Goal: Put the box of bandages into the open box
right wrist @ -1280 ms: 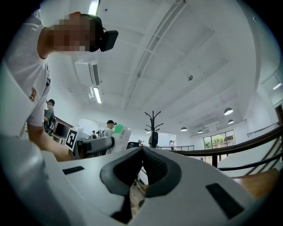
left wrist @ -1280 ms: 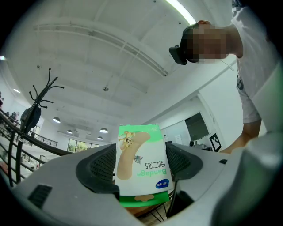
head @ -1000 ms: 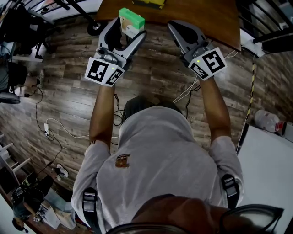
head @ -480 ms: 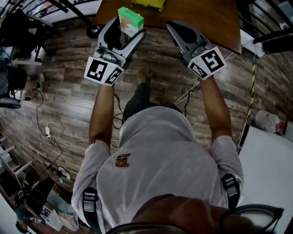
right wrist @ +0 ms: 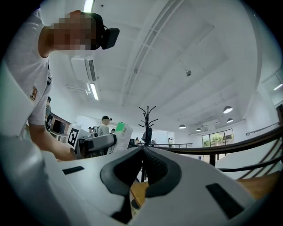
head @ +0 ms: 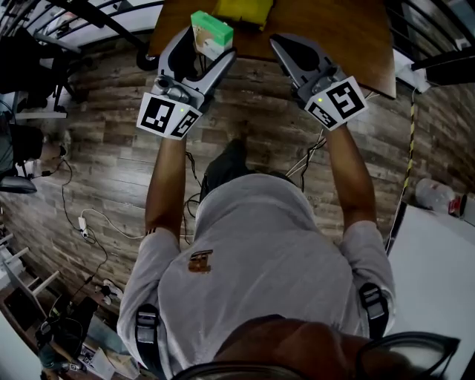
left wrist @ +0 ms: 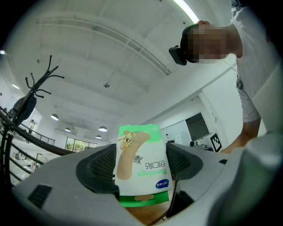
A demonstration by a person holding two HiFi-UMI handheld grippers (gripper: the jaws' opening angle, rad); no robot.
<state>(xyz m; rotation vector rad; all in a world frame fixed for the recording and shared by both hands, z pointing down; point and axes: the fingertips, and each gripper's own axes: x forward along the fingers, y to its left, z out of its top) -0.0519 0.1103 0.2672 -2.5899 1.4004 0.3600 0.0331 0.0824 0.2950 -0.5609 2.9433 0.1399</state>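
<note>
My left gripper (head: 202, 46) is shut on the green and white box of bandages (head: 210, 33), which it holds up over the near edge of the brown wooden table (head: 349, 33). In the left gripper view the box of bandages (left wrist: 141, 165) sits upside down between the two dark pads (left wrist: 99, 165), tilted toward the ceiling. My right gripper (head: 286, 50) is shut with nothing in it; its jaws meet in the right gripper view (right wrist: 142, 149). That view also shows the left gripper with the box of bandages (right wrist: 120, 132) at the left. No open box is in view.
A yellow object (head: 245, 9) lies on the table beyond the bandage box. Wooden floor with cables (head: 89, 219) lies under me. A black coat stand (right wrist: 146, 126) and railing (right wrist: 230, 143) are ahead. A white surface (head: 438, 289) and a bottle (head: 434, 194) are at my right.
Both grippers hold nearly the same pose. The table and floor have slid slightly in view as I step toward the table; the bandage box stays clamped.
</note>
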